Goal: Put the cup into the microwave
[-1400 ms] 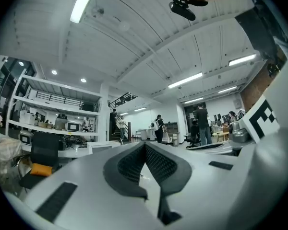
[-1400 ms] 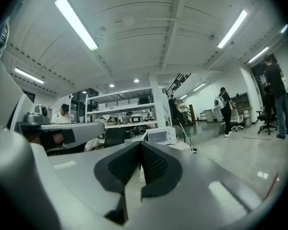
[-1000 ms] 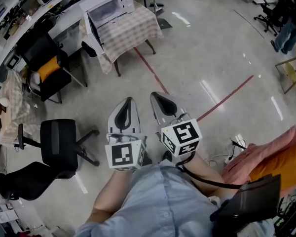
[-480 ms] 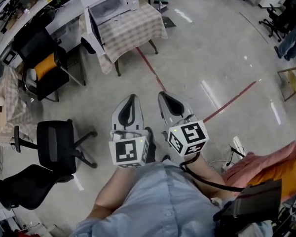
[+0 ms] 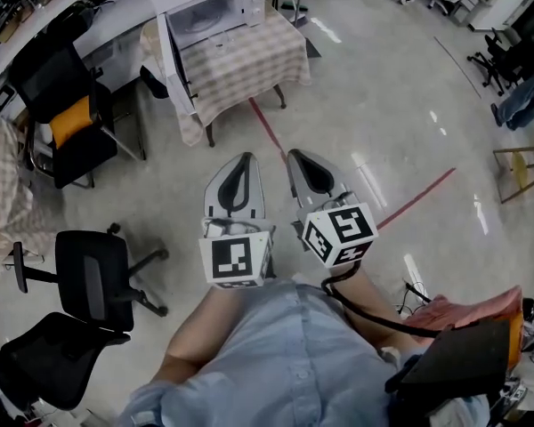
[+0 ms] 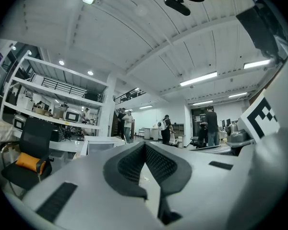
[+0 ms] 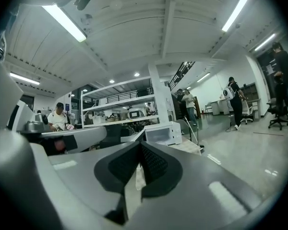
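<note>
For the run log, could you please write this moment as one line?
left gripper: shut, empty | right gripper: shut, empty | microwave: on table, door open | cup: unseen

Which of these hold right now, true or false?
1. The microwave door is open. True.
2. The right gripper holds a cup. False: its jaws are together with nothing between them.
3. The left gripper has its jaws together. True.
4. The microwave stands on the floor. False: it stands on a table with a checked cloth.
5. The left gripper is inside the microwave. False: it is over the floor, short of the table.
</note>
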